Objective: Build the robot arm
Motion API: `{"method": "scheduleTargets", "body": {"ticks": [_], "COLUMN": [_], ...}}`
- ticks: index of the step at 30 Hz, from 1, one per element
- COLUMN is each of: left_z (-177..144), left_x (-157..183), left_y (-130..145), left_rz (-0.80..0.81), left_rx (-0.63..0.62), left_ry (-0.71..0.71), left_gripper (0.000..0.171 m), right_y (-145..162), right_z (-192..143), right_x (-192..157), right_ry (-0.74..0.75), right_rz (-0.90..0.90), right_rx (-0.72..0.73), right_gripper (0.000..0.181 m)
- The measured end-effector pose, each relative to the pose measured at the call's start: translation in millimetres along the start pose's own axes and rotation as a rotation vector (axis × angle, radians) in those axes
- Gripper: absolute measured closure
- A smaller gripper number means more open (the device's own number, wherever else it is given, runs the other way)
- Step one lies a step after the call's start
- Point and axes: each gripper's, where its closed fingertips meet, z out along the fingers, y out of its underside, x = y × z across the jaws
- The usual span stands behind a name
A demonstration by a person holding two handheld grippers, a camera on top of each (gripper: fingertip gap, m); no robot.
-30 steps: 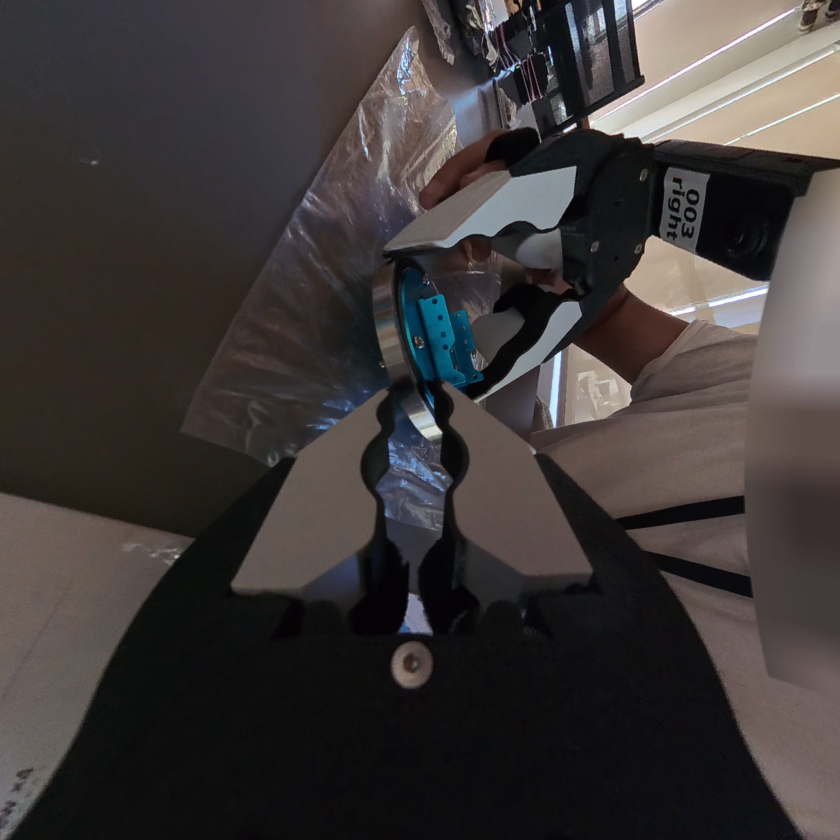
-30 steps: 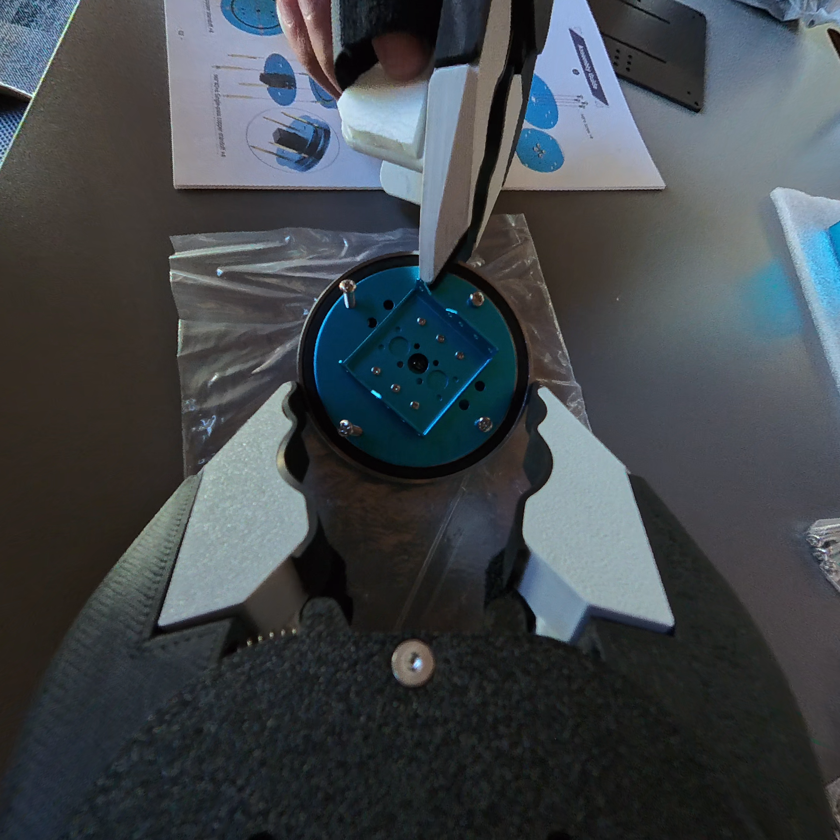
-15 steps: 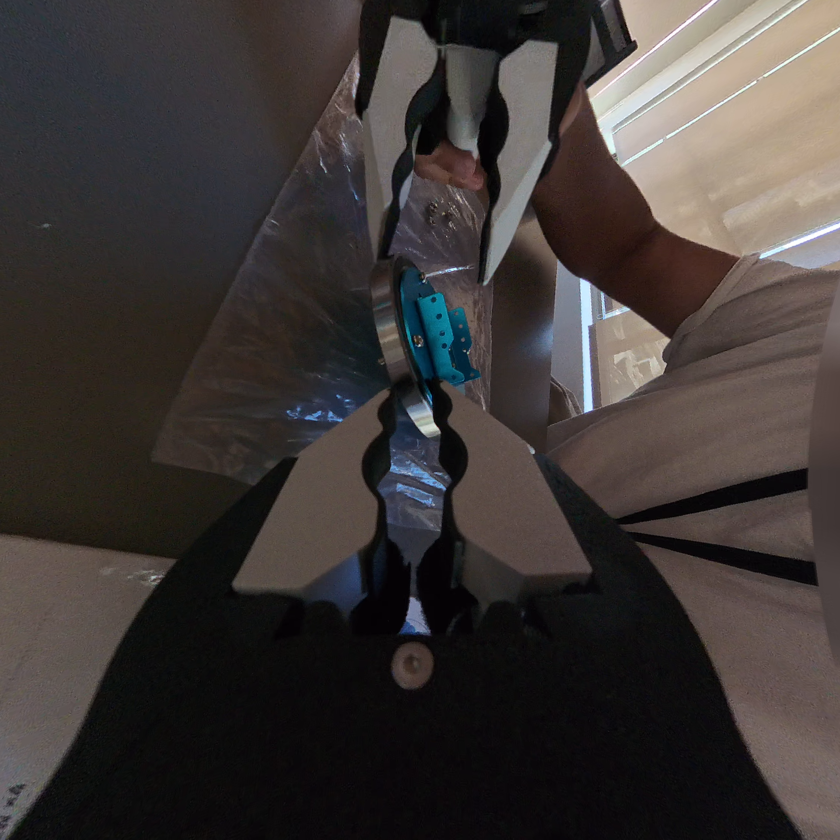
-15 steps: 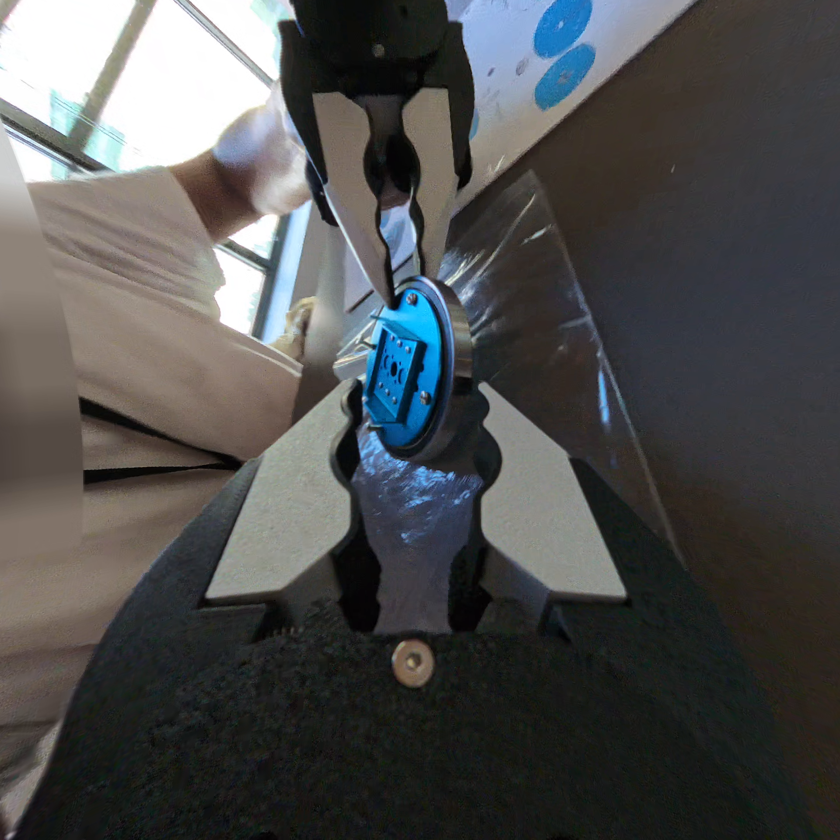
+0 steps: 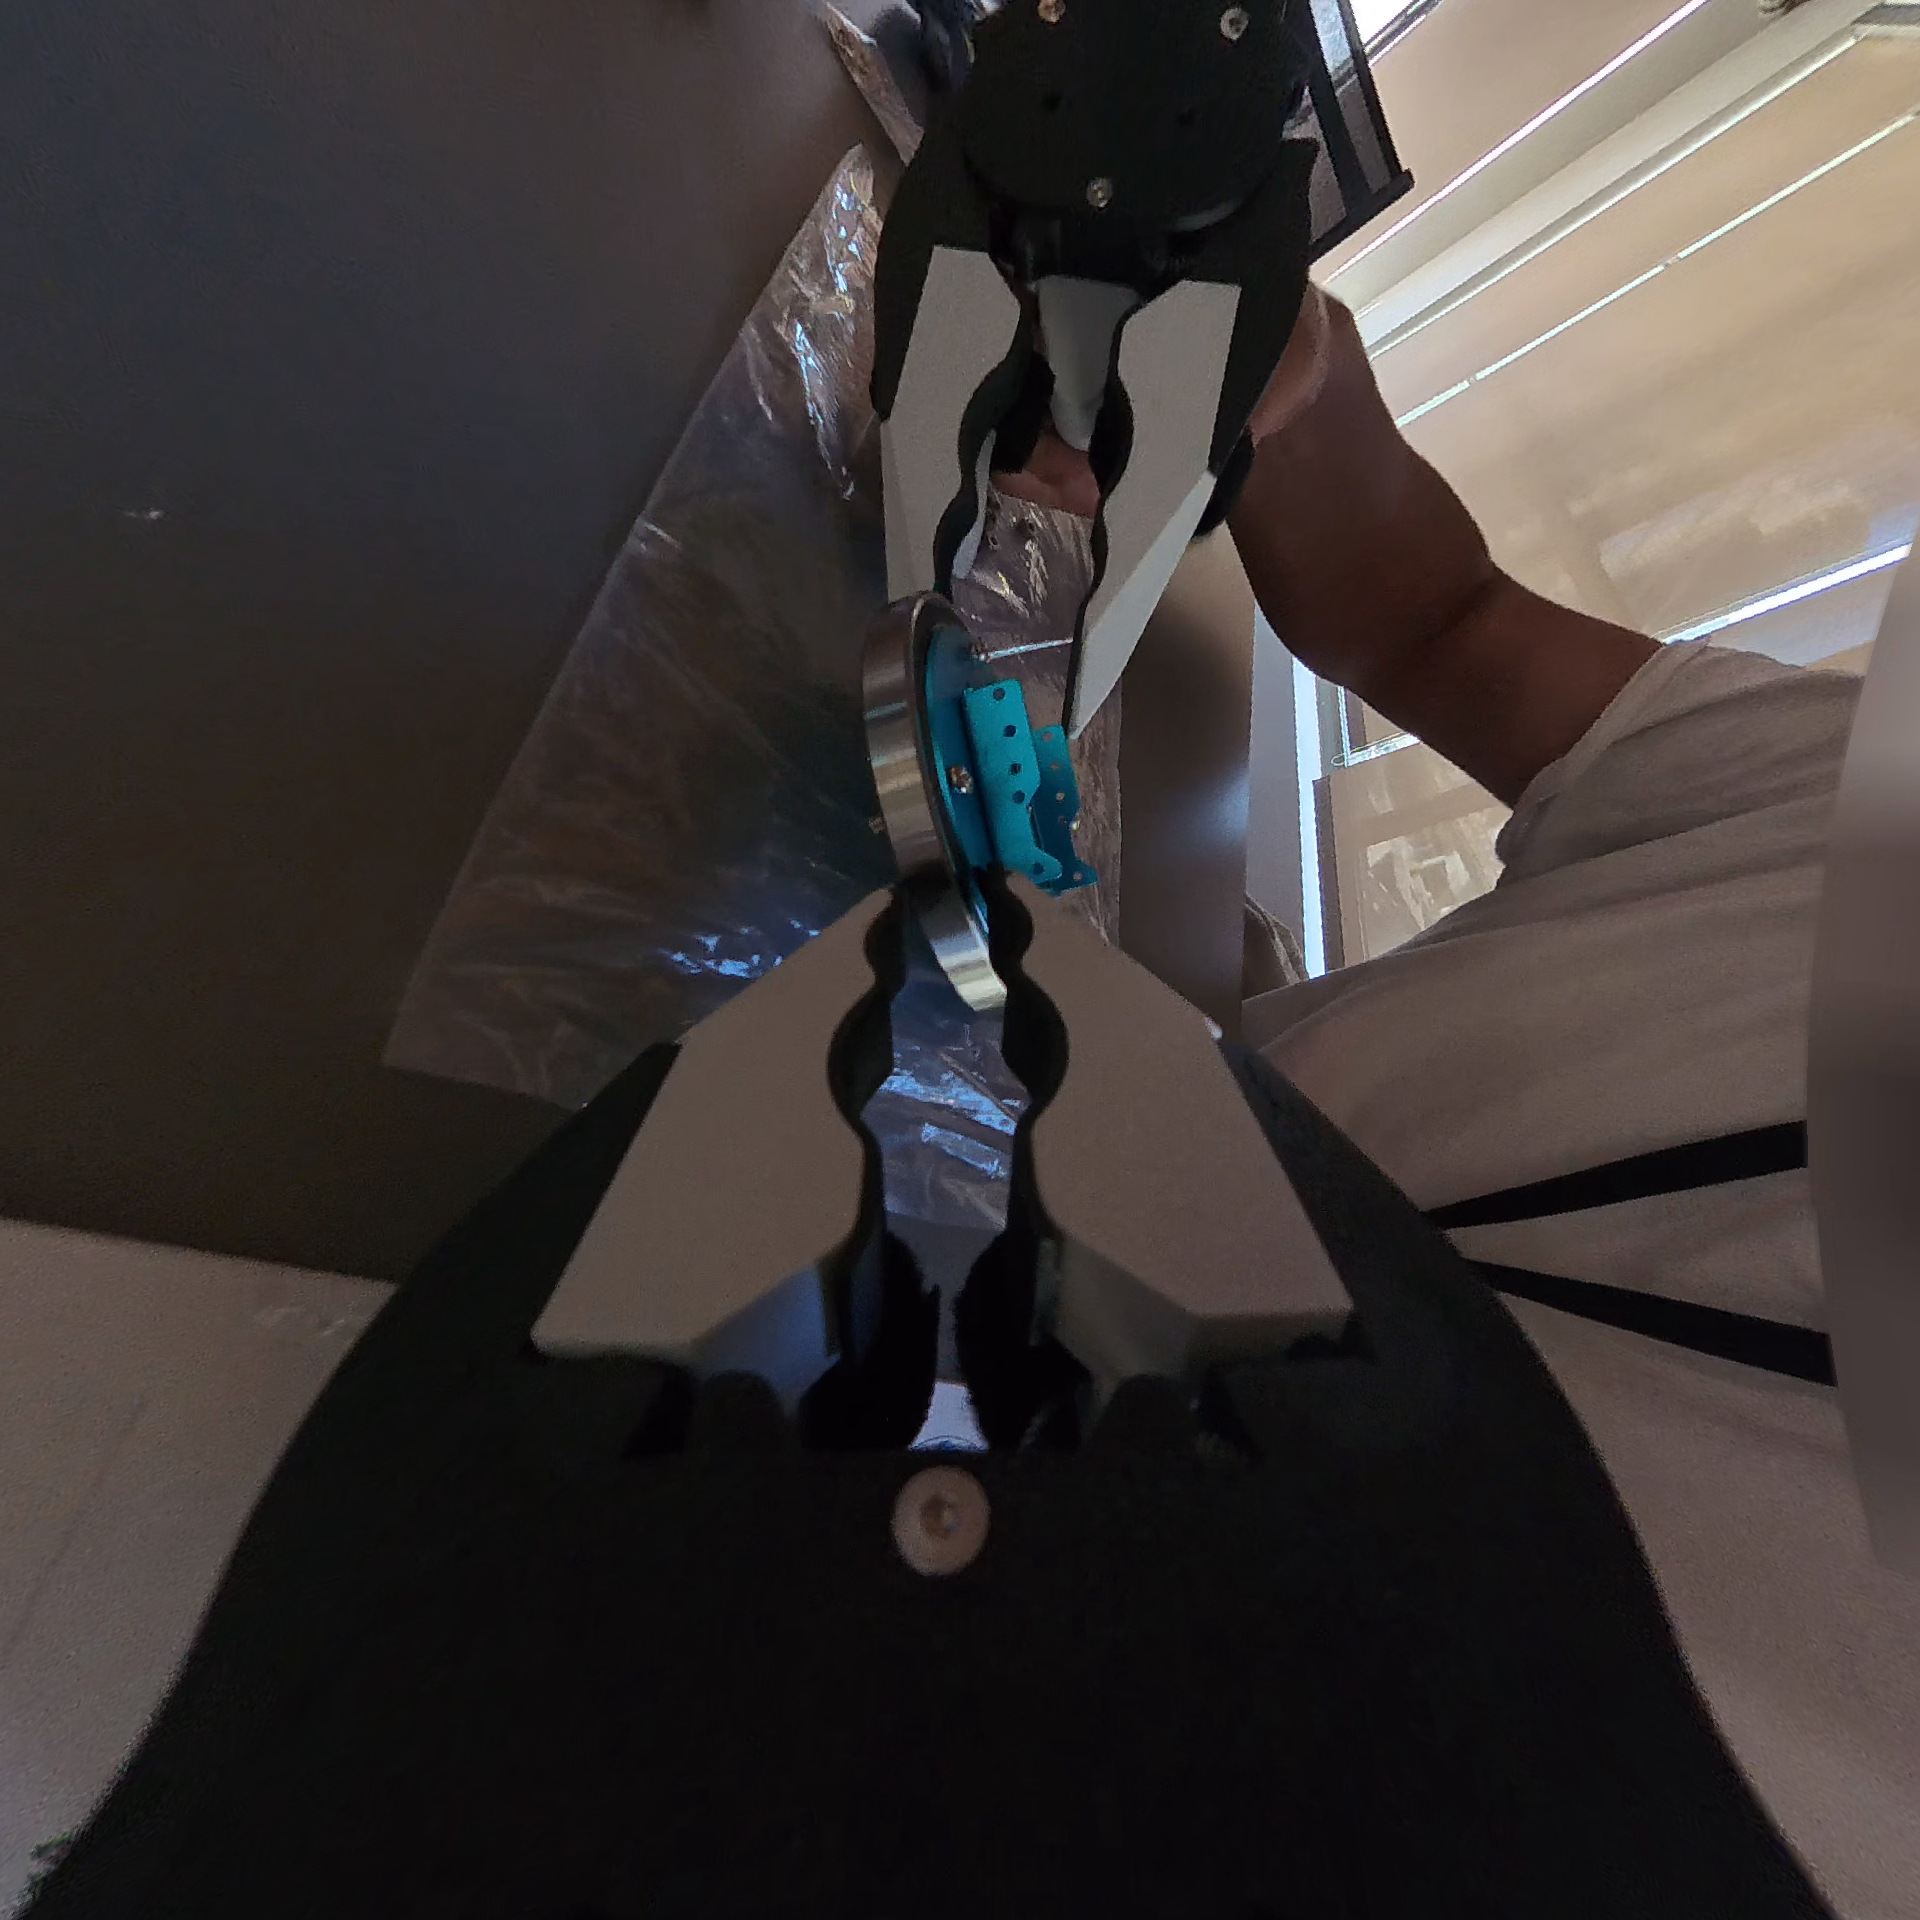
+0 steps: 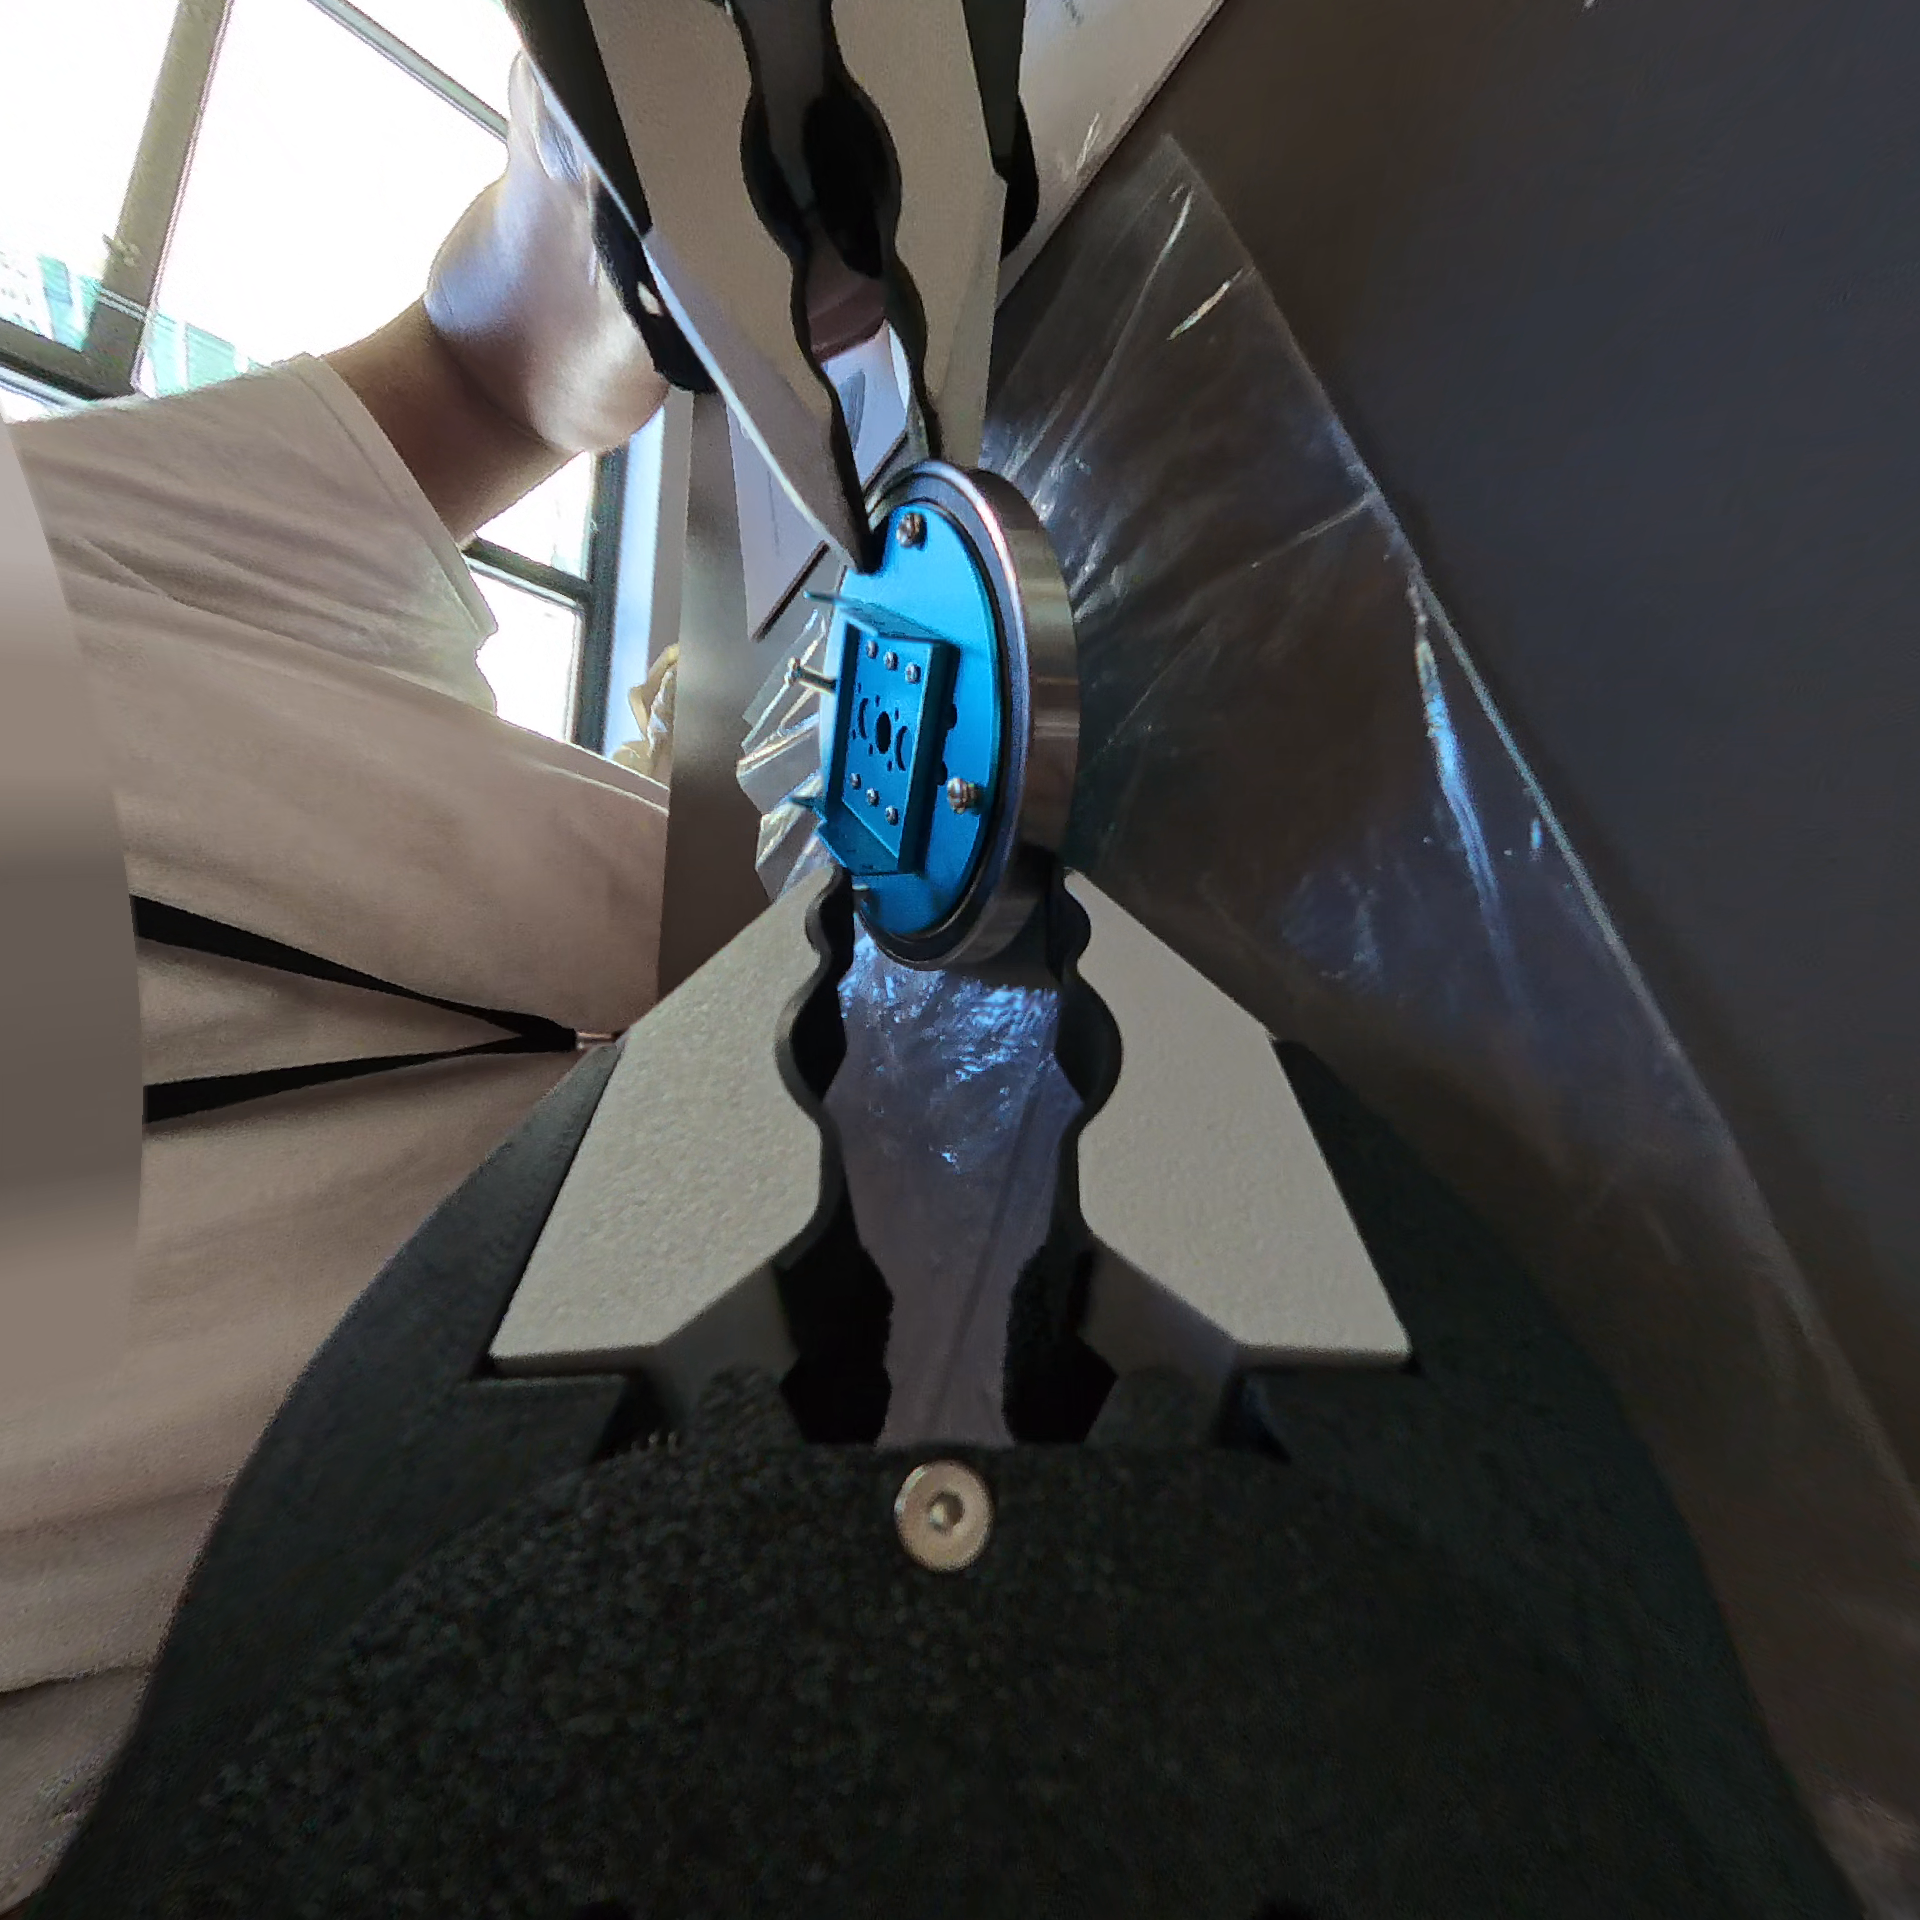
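Note:
A round steel-rimmed disc [image 5: 904, 748] with a blue face plate and a blue perforated bracket [image 5: 1003, 769] is held on edge above the dark table. My left gripper [image 5: 951, 904] is shut on its near rim. My right gripper [image 5: 992, 670] comes from the opposite side, one finger on the ring's back and the other against the bracket. In the right wrist view the disc [image 6: 997, 727] sits between my right gripper's [image 6: 945, 894] fingertips, with the left gripper [image 6: 904, 499] clamped on the far rim. Thin screws [image 6: 810, 670] stick out of the blue plate beside the bracket [image 6: 883, 748].
A clear plastic bag [image 5: 644, 810] lies on the dark table [image 5: 312, 520] under the disc, with small screws [image 5: 1013, 525] in it. The bag also shows in the right wrist view [image 6: 1299, 727]. A person's forearm [image 5: 1403, 582] and light shirt [image 5: 1507, 1039] are close behind. One gripper's finger ends stand about 7 cm off the other's.
The disc was tipped from flat on the bag to standing on edge. My right gripper swung round to the opposite rim and narrowed its wide-open jaws onto it. My left gripper kept its grip.

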Motion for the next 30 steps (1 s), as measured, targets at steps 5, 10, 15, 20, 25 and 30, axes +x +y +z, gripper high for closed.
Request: {"method": "scheduleTargets", "body": {"ticks": [5,10,15,20,25,30], "left_z": [1.0,2.9,2.3,1.0,1.3,0.6], "left_x": [1.7,1.6,1.0,-0.8,-2.2,0.7], "left_y": [-3.3,-2.0,-2.5,-1.6,-1.2,-4.7], "left_rz": [-0.032,-0.029,-0.034,-0.039,-0.032,-0.020], "left_rx": [0.023,0.017,0.023,0.020,0.013,0.032], "left_ry": [0.020,0.010,0.009,0.003,-0.003,0.015], "left_gripper": [0.159,0.159,0.158,0.158,0.158,0.158], "right_y": [-7.2,-5.4,-18.3,-21.7,-16.4,-20.6], "right_z": [-6.8,-7.0,-15.2,-15.0,-8.7,-13.8], "right_x": [2.0,2.8,-3.5,-2.0,4.2,-4.0], "right_ry": [-0.014,0.003,-0.091,-0.081,0.007,-0.077], "right_rz": [0.052,0.068,0.144,0.121,0.052,0.099], "right_rx": [0.087,0.108,0.218,0.231,0.186,0.227], "right_gripper": [0.166,0.165,0.171,0.170,0.166,0.170]}}
